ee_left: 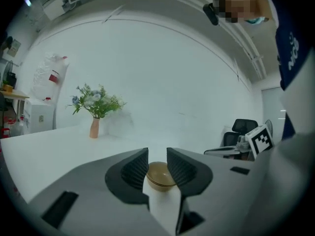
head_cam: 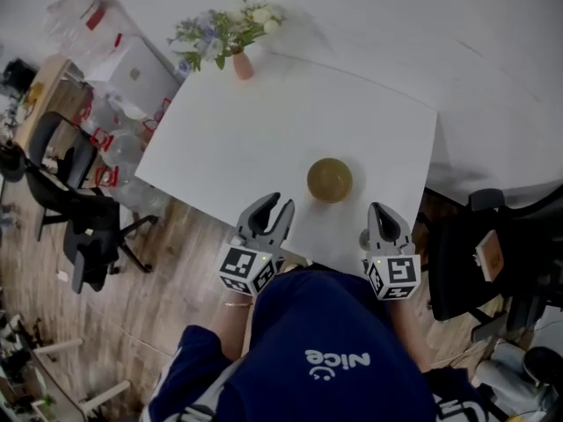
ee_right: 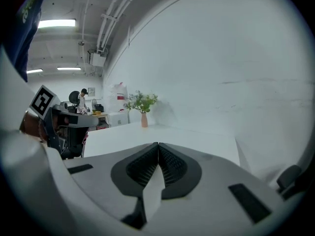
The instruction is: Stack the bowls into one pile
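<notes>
Vase [head_cam: 242, 65] holding flowers [head_cam: 224, 33] at my white table's [head_cam: 264, 130] far left corner, my left gripper [head_cam: 280, 204] near the front edge, jaws apart and empty, brown bowls [head_cam: 330, 180] nested just beyond, my right gripper [head_cam: 380, 211] pinched closed, empty.

left gripper view: the golden-brown round bowl pile [ee_left: 160, 175] shows only through the gap between the parted jaws of the left gripper [ee_left: 157, 155]. both its flanks are covered by the dark ribbed pads [ee_left: 134, 170], and the bowl count is not readable. head view: the hands on that gripper and the right gripper [head_cam: 380, 209] are hidden under the marker cubes [head_cam: 246, 268] and the navy-blue shirt [head_cam: 325, 341], and the black office chair [head_cam: 497, 253] is cut by the right edge.
</notes>
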Available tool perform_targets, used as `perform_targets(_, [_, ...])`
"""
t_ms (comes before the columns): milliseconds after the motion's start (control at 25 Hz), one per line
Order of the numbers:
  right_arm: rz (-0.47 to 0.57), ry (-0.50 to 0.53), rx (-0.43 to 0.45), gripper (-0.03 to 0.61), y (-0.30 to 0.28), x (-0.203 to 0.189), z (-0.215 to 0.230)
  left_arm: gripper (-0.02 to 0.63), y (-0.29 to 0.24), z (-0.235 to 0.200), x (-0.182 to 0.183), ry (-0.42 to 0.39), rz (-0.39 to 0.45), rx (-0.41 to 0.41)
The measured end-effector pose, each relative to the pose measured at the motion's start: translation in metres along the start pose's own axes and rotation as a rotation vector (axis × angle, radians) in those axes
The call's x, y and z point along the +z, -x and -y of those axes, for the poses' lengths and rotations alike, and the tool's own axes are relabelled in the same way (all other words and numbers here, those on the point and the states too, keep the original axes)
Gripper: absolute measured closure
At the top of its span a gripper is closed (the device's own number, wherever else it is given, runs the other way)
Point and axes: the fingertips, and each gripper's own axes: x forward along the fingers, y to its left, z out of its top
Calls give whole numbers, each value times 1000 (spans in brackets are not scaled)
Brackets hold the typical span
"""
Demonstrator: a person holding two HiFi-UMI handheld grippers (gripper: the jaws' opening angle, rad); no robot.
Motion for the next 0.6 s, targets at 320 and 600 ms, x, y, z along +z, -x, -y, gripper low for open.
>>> perform_targets(320, [-14, 9, 25, 555, 14, -12, -24, 499, 34, 11, -20, 55, 17, 23])
perform_targets(600, [9, 19, 5, 555, 23, -5, -21, 531, 53, 3, -4, 36, 62, 67])
